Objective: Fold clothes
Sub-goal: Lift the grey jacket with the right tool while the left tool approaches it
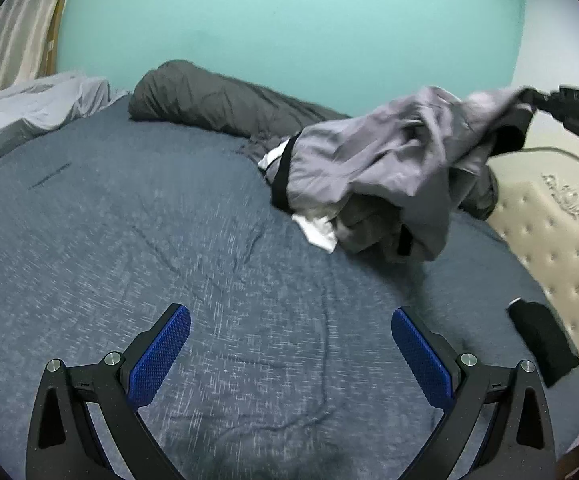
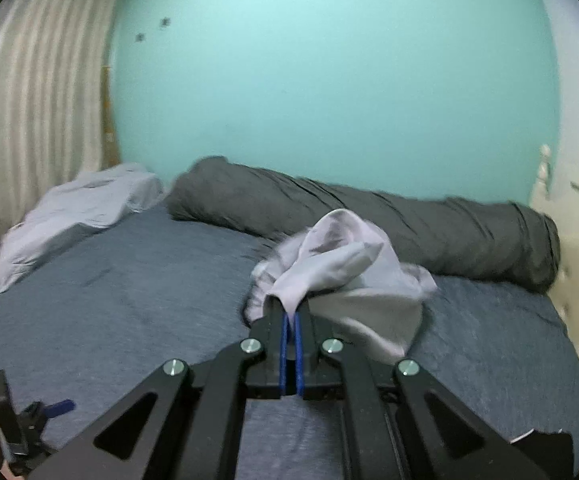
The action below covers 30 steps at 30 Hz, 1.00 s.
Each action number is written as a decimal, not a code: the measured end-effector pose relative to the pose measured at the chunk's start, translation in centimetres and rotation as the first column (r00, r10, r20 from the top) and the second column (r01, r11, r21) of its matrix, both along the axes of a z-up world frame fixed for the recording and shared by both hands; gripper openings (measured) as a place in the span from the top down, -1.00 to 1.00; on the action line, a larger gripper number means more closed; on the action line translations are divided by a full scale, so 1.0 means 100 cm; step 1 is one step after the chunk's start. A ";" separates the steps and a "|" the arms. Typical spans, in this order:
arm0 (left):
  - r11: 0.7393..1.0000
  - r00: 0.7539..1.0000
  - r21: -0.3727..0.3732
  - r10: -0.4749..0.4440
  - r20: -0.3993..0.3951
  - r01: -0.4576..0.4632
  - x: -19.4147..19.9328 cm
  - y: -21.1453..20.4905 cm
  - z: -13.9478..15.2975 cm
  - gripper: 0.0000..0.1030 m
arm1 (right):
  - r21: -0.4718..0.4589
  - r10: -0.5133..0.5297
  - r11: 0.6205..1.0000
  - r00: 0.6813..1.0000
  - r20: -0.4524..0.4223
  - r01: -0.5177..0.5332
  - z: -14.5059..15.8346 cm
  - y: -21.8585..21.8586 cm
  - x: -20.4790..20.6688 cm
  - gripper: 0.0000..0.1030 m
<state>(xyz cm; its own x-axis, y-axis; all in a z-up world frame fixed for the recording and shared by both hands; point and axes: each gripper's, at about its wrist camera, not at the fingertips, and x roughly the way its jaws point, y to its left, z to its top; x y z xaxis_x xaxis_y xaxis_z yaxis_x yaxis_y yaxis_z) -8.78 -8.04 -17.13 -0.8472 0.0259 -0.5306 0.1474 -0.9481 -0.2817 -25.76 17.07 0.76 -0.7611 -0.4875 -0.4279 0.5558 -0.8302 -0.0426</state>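
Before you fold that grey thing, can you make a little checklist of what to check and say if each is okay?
1. Right gripper has hold of the grey garment: ok, jaws shut on a bunched edge.
2. Left gripper free to help: ok, jaws wide, nothing between them.
3. Garment clear of the clothes pile: cannot tell, it hangs right over it.
4. Bare spot on the blue bed cover to lay it flat: ok.
5. Garment spread out: not ok, crumpled.
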 end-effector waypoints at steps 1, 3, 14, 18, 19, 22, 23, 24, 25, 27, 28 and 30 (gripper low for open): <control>1.000 1.000 -0.003 -0.001 -0.011 0.001 0.007 -0.001 0.009 -0.99 | 0.004 0.021 1.000 1.000 -0.013 -0.021 0.011 -0.006 0.014 0.96; 1.000 0.999 -0.014 0.001 -0.038 -0.001 0.021 -0.003 0.026 -0.99 | 0.013 0.064 0.998 0.997 -0.039 -0.064 0.033 -0.019 0.041 0.96; 1.000 0.998 -0.014 -0.007 -0.065 0.006 0.057 -0.017 0.067 -0.99 | 0.084 0.191 0.978 0.982 -0.001 -0.191 0.056 -0.065 0.110 0.97; 0.999 0.999 0.023 -0.043 -0.025 0.044 0.049 -0.012 0.042 -0.99 | 0.118 0.166 0.978 0.982 0.086 -0.175 0.008 -0.077 0.098 0.97; 0.998 0.998 0.036 -0.054 -0.012 0.054 0.045 -0.011 0.034 -0.99 | 0.118 0.158 0.978 0.982 0.105 -0.170 -0.001 -0.079 0.094 0.97; 0.995 0.997 0.070 -0.074 0.020 0.072 0.033 -0.010 0.009 -0.99 | 0.133 0.114 0.982 0.980 0.162 -0.136 -0.042 -0.083 0.071 0.96; 0.994 0.997 0.077 -0.075 0.029 0.073 0.028 -0.011 0.000 -0.99 | 0.136 0.096 0.983 0.979 0.179 -0.121 -0.056 -0.083 0.062 0.95; 0.994 0.996 0.082 -0.075 0.042 0.072 0.022 -0.011 -0.008 -0.99 | 0.131 0.089 0.984 0.976 0.200 -0.116 -0.066 -0.081 0.056 0.94; 0.993 0.996 0.088 -0.077 0.052 0.072 0.016 -0.010 -0.017 -0.99 | 0.127 0.082 0.986 0.972 0.221 -0.112 -0.076 -0.078 0.049 0.94; 0.991 0.994 0.103 -0.088 0.066 0.081 0.007 -0.008 -0.031 -0.99 | 0.104 0.083 0.988 0.961 0.262 -0.114 -0.097 -0.078 0.034 0.94; 0.990 0.993 0.107 -0.097 0.073 0.089 0.002 -0.007 -0.038 -0.99 | 0.094 0.091 0.988 0.957 0.277 -0.121 -0.108 -0.080 0.026 0.94; 0.989 0.990 0.108 -0.113 0.082 0.104 -0.007 -0.004 -0.051 -0.99 | 0.077 0.105 0.988 0.949 0.299 -0.133 -0.128 -0.084 0.013 0.93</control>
<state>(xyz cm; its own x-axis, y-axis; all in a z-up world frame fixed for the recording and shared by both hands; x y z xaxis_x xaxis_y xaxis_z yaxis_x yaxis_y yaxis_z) -9.47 -8.45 -22.25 -0.7864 0.1741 -0.5926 0.0735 -0.9262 -0.3697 -24.51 8.70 -12.08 -0.5340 -0.5129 -0.6722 0.6501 -0.7574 0.0615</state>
